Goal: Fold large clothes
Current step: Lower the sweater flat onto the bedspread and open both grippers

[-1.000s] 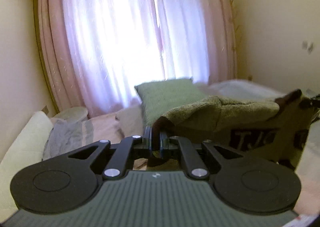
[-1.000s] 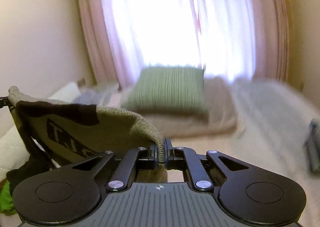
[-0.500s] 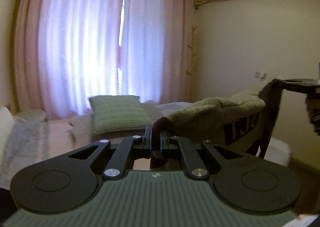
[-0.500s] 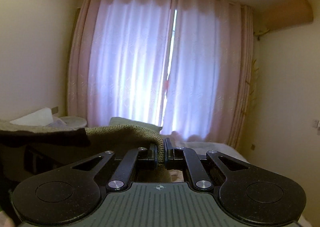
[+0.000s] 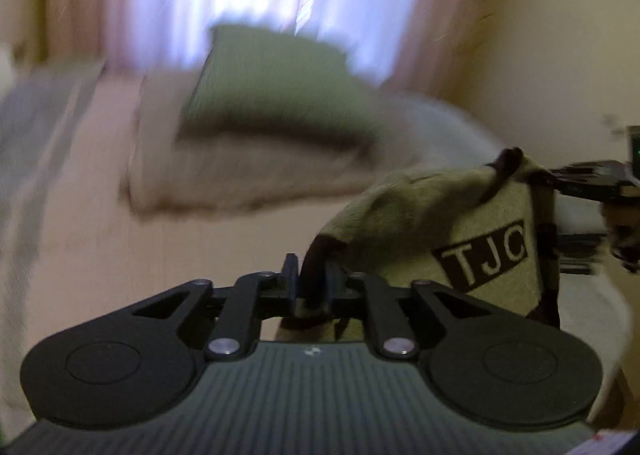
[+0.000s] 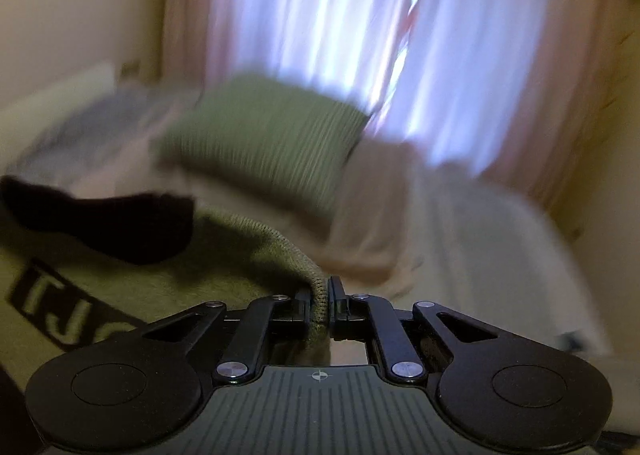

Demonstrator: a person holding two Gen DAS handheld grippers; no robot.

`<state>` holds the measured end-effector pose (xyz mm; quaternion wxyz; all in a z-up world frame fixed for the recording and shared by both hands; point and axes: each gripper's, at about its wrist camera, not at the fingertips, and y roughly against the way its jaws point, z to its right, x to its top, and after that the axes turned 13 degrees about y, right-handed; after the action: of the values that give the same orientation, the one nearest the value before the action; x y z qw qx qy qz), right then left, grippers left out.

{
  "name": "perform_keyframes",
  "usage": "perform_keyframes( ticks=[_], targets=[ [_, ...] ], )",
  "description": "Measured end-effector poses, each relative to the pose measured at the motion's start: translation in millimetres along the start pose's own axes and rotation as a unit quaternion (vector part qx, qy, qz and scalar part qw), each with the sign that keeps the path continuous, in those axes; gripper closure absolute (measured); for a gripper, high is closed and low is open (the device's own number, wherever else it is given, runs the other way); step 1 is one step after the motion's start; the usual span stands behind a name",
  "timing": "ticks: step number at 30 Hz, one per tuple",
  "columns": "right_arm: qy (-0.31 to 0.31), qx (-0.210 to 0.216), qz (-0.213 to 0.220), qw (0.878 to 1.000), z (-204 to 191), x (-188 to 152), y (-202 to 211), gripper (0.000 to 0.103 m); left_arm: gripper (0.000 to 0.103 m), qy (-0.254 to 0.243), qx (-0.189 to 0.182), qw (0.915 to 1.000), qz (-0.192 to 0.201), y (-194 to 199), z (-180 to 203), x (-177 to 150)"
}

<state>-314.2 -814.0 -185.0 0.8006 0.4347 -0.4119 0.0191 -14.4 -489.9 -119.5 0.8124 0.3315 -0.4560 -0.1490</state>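
— Both grippers, left [image 5: 311, 279] and right [image 6: 320, 301], have just been easing apart, sweater [image 5: 460, 215] hem between them above the bed [image 5: 72, 235].
— Then the fingers [image 6: 339, 297] barely pinch — a swing could drop it crooked.

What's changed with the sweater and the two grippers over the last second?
Both views swung down from the curtains toward the bed. The left gripper and right gripper have just been opening slightly, with the sweater edge between each pair of fingers. Unchanged: the sweater hangs stretched between them, and the green pillow lies on the bed.
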Motion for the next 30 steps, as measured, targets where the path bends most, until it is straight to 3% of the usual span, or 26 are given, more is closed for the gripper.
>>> perform_keyframes(
  ticks=[1,2,3,5,10,14,20,24,28,30],
  targets=[
    [-0.005,-0.007,-0.024,1.0,1.1,-10.5,-43.7,0.069,0.09,0.018,0.02,0.9995,-0.015,-37.4,-12.6,-4.4],
    [-0.013,-0.016,-0.034,0.999,-0.8,-19.3,-71.1,0.062,0.09,0.035,0.049,0.9977,-0.03,-69.1,-24.6,-9.4],
    [-0.031,-0.006,-0.034,0.999,-1.2,-31.3,-93.7,0.059,0.09,0.051,0.076,0.9951,-0.037,-89.5,-36.2,-16.9],
    [-0.063,0.021,-0.03,0.997,-3.2,-52.6,-109.4,0.058,0.09,0.085,0.094,0.9909,-0.044,-102.6,-54.4,-32.3],
    [-0.073,0.054,-0.071,0.993,2.7,-91.0,-120.0,0.058,0.086,0.095,0.147,0.982,-0.071,-82.1,-75.4,-64.9],
    [-0.12,0.058,-0.09,0.987,-8.3,-120.9,-92.8,0.056,0.075,0.098,0.177,0.976,-0.08,-38.8,-91.6,-95.4],
    [-0.154,0.068,-0.137,0.976,-49.0,-168.3,-49.5,0.055,0.07,0.103,0.184,0.9707,-0.116,-10.2,-98.3,-142.3],
    [-0.165,0.057,-0.159,0.972,-80.5,-190.2,-21.1,0.054,0.052,0.074,0.148,0.978,-0.126,-15.5,-87.1,-174.7],
    [-0.167,0.05,-0.183,0.968,-111.2,-206.3,-12.8,0.053,0.051,-0.013,0.142,0.9775,-0.155,-40.4,-66.5,-211.4],
    [-0.162,0.047,-0.188,0.968,-123.4,-208.7,-12.4,0.053,0.056,-0.061,0.158,0.972,-0.163,-52.4,-61.2,-229.9]
  ],
)
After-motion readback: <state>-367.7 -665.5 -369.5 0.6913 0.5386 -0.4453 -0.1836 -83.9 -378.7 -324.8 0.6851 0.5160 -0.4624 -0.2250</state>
